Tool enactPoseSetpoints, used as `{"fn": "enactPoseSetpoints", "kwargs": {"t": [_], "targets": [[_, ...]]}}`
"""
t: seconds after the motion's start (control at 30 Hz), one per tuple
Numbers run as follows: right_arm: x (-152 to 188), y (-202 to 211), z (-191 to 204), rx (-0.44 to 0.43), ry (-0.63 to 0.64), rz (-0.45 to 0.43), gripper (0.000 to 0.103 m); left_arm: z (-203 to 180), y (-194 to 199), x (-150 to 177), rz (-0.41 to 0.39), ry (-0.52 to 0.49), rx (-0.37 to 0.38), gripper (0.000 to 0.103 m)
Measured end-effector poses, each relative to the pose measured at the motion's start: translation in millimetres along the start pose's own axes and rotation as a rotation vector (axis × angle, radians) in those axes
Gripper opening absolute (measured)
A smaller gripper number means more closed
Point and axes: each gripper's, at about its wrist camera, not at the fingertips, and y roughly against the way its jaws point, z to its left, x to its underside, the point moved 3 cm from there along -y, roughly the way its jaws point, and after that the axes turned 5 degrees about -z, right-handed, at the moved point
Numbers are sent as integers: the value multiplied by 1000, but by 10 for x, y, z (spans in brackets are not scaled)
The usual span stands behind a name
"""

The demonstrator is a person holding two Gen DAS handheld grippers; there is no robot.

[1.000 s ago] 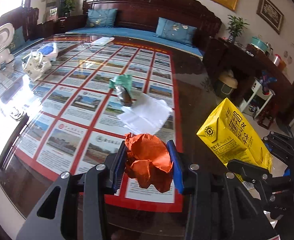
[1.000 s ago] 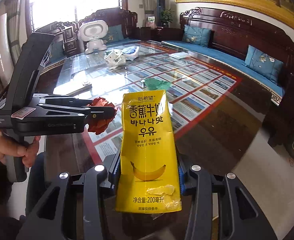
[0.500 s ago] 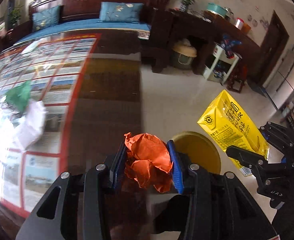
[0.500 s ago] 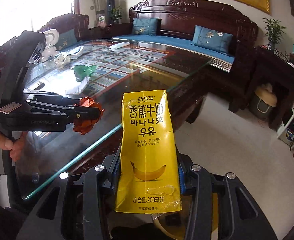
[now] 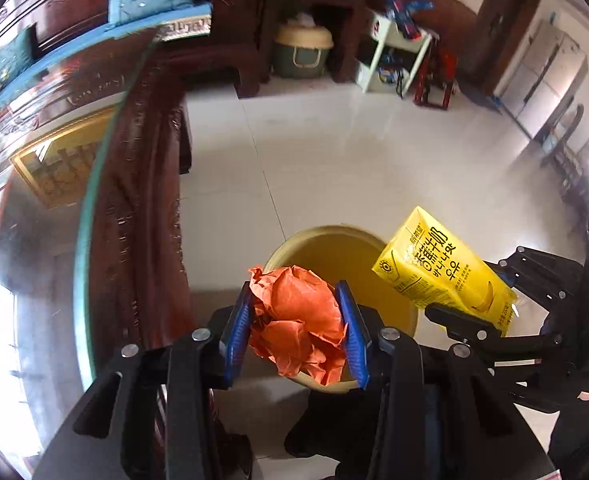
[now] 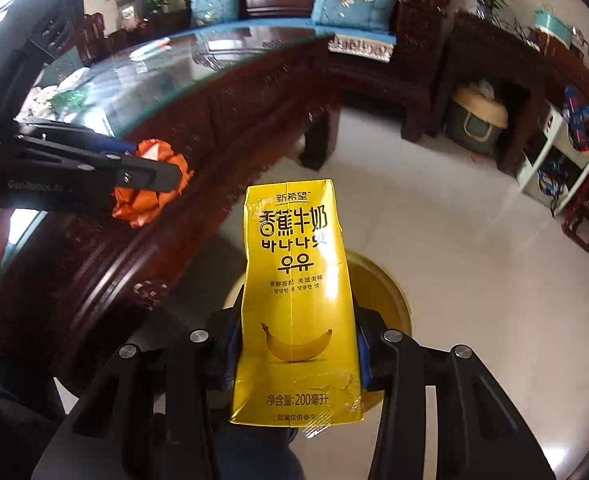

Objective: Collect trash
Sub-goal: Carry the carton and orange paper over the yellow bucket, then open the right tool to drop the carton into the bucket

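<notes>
shiny white floor tiles lie beside the big glass-topped desk (image 6: 198, 60). on the floor sits a round yellow bin (image 5: 334, 256). the left hand-held gripper (image 5: 297, 322) squeezes a crumpled orange paper ball (image 5: 298, 316) over the bin's near rim. the right hand-held gripper (image 6: 297, 344) pinches a yellow banana milk carton (image 6: 296, 280) above the bin too.

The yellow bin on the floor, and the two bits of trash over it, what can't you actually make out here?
- Bin floor and contents: left wrist view, hidden by the orange paper wad; right wrist view, by the milk carton.
- Carton's back and spout side: unseen in both views.
- Right gripper pads: covered by the carton.
- Left gripper pad faces: buried in paper.
- Carton's bottom print: blurred.
</notes>
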Motion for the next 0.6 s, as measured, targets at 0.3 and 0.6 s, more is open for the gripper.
{"fn": "enactPoseSetpoints", "kwargs": {"t": [0.3, 0.6], "targets": [[457, -530, -498, 12, -85, 155, 42, -177, -757, -26, 152, 6, 42, 42], [607, -811, -646, -37, -136, 195, 74, -261, -1037, 22, 211, -18, 26, 42]]}}
